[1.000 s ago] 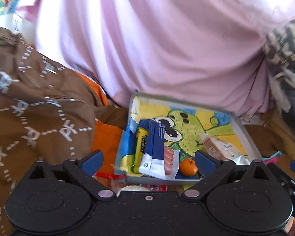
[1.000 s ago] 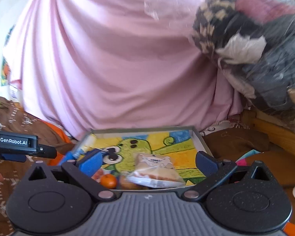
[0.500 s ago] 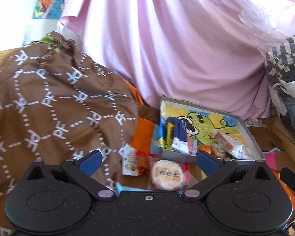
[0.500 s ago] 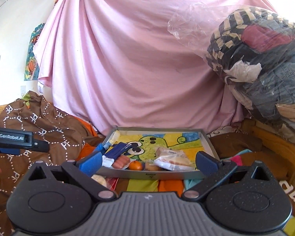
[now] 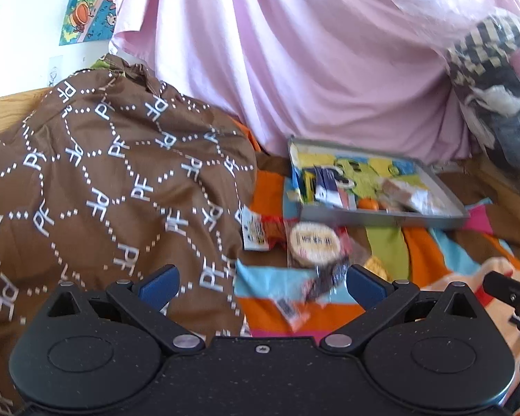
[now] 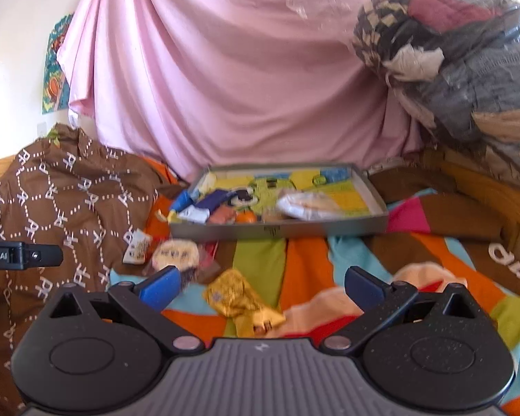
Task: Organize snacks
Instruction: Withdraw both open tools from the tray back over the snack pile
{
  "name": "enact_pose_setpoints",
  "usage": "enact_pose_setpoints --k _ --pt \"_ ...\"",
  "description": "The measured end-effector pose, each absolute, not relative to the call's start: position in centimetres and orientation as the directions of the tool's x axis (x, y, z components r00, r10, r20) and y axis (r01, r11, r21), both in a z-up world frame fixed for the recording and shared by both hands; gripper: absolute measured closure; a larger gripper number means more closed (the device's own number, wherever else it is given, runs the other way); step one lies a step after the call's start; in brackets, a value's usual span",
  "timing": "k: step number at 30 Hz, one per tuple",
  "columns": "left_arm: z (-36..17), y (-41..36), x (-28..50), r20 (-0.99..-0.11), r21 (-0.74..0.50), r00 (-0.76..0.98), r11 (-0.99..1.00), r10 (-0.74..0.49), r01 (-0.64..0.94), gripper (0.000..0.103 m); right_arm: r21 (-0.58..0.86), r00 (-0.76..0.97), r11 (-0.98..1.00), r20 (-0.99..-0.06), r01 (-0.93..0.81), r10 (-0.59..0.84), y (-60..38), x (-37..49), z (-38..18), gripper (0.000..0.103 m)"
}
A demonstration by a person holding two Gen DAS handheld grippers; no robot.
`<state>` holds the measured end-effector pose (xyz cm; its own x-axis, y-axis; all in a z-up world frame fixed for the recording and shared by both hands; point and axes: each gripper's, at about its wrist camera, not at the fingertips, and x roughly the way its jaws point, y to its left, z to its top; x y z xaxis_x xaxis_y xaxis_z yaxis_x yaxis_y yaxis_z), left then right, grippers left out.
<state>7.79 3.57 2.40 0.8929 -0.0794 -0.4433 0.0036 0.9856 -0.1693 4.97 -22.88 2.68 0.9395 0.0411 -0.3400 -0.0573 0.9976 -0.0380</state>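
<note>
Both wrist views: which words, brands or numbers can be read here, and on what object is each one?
"obot.AI", cut off at the picture's edge: on the left gripper.
"PF", repeated: on the brown blanket.
Large white letters, cut off: on the striped blanket.
Round cracker pack, white packet, yellow wrapper, snacks in the tray: print too blurred.

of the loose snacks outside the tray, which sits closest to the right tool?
The crumpled yellow wrapper, lying on the striped blanket between the open right tool fingers.

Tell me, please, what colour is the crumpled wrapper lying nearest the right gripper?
Yellow-gold; the crumpled wrapper shows best in the right wrist view.
</note>
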Motion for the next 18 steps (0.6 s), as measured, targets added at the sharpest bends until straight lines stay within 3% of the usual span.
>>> enact_pose_setpoints --k 18 --pt "-1.0 2.2 8.2 -0.563 -0.155 0.815 0.986 -0.136 0.058 0.001 -0.113 0.838 0.988 -0.544 -0.108 0.029 -21.9 4.1 -1.7 0.0"
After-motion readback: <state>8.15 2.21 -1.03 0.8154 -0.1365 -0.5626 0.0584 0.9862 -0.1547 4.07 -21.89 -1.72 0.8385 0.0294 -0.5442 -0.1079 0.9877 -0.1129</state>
